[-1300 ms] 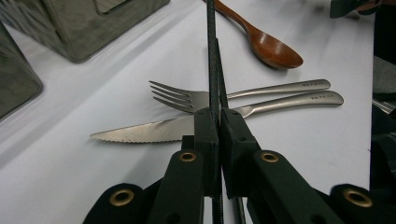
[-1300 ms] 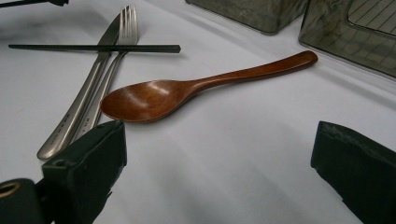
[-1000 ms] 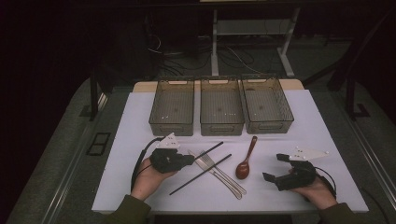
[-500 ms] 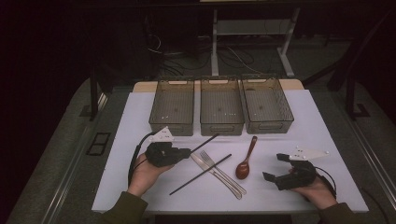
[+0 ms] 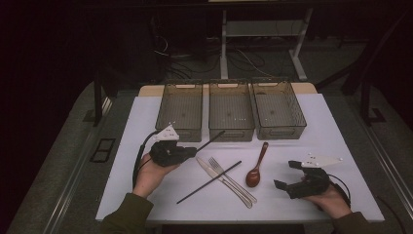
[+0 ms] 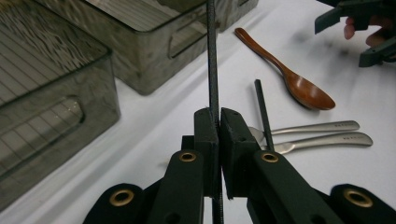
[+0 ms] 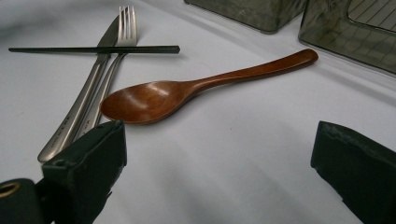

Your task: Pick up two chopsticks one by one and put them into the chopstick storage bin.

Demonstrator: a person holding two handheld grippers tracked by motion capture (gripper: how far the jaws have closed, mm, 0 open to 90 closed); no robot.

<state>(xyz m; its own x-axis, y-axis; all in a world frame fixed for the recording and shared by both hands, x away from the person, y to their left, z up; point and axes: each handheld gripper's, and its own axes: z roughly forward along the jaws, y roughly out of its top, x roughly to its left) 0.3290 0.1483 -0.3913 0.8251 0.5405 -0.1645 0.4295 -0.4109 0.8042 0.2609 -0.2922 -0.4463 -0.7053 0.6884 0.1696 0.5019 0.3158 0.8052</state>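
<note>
In the high view, a black chopstick is being held clamped in the left gripper, its tip pointing ahead toward three bins, whose insides look bare. The right gripper is being held with jaws apart, a spoon just to its left.

In the left gripper view, the chopstick is being pinched between closed jaws, with a second chopstick, fork and knife lying just right.

In the right gripper view, the spoon is lying just ahead of the parted jaws.

Dim room, dark surroundings, lit white table, soft shadows, blurred near fingers.
</note>
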